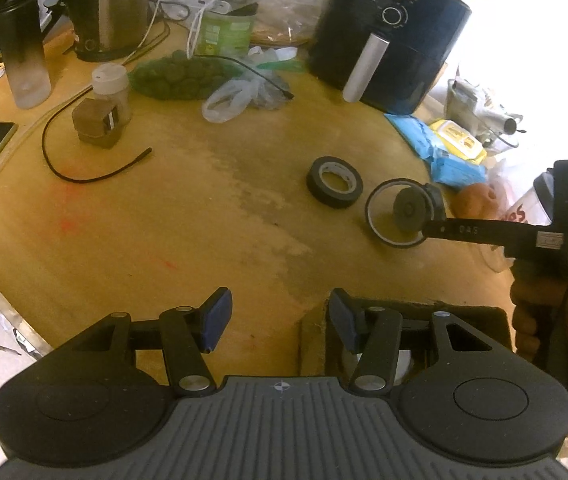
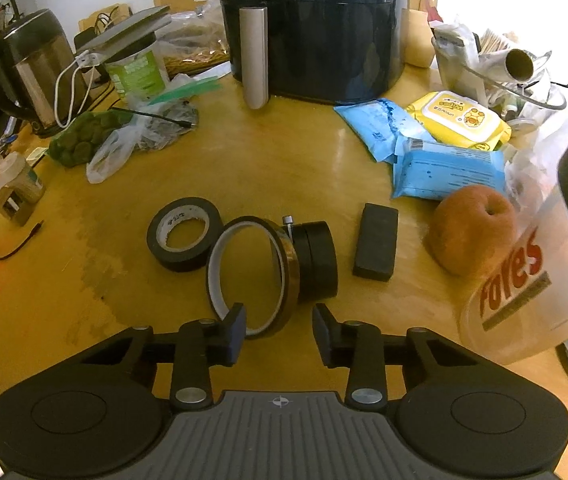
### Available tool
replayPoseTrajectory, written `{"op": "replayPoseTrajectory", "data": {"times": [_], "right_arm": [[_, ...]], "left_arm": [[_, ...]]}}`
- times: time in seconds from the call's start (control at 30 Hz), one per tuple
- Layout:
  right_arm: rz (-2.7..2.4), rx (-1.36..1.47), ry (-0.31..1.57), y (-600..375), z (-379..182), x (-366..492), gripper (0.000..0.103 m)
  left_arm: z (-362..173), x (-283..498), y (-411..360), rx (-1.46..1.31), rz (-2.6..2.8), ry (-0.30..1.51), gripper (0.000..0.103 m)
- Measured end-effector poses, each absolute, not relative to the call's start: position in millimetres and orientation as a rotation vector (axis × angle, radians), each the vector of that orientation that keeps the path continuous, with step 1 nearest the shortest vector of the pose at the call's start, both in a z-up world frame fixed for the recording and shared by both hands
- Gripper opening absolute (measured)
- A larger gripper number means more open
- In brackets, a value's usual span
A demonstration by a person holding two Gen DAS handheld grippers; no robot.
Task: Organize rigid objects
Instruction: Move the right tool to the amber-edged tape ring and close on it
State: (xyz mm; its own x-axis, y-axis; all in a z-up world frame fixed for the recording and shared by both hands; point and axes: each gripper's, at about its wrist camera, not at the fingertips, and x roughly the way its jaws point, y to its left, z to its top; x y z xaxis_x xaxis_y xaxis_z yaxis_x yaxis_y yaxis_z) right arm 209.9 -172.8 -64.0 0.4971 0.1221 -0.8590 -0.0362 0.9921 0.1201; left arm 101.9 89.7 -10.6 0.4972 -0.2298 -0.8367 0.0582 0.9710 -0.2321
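Note:
A black tape roll (image 2: 183, 239) lies flat on the yellow table (image 2: 284, 160). Beside it a thin amber tape ring (image 2: 248, 276) stands on edge against a black wheel-like part (image 2: 317, 260). A black rectangular block (image 2: 375, 247) lies to their right. My right gripper (image 2: 278, 330) is open, its jaws just in front of the amber ring, nothing between them. In the left wrist view the black roll (image 1: 334, 181) and amber ring (image 1: 397, 212) sit far right, with the right gripper (image 1: 429, 210) at the ring. My left gripper (image 1: 280, 316) is open and empty over bare table.
A black air fryer (image 2: 315, 28) stands at the back. Wipe packs (image 2: 447, 168), an apple (image 2: 473, 234) and a plastic jar (image 2: 531, 276) crowd the right. A kettle (image 1: 112, 8), bottle (image 1: 22, 40), bagged green fruit (image 1: 180, 76), a brown block (image 1: 98, 126) and a black cable (image 1: 84, 176) lie left.

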Motion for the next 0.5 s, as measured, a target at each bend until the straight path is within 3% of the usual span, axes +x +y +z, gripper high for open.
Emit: {"op": "replayPoseTrajectory", "data": {"times": [0.5], "right_arm": [[0.013, 0.15, 1.024, -175.2, -80.4, 225.0, 0.013]], "left_arm": [[-10.5, 99.4, 102.7, -0.186, -0.138, 1.042, 0.053]]}}
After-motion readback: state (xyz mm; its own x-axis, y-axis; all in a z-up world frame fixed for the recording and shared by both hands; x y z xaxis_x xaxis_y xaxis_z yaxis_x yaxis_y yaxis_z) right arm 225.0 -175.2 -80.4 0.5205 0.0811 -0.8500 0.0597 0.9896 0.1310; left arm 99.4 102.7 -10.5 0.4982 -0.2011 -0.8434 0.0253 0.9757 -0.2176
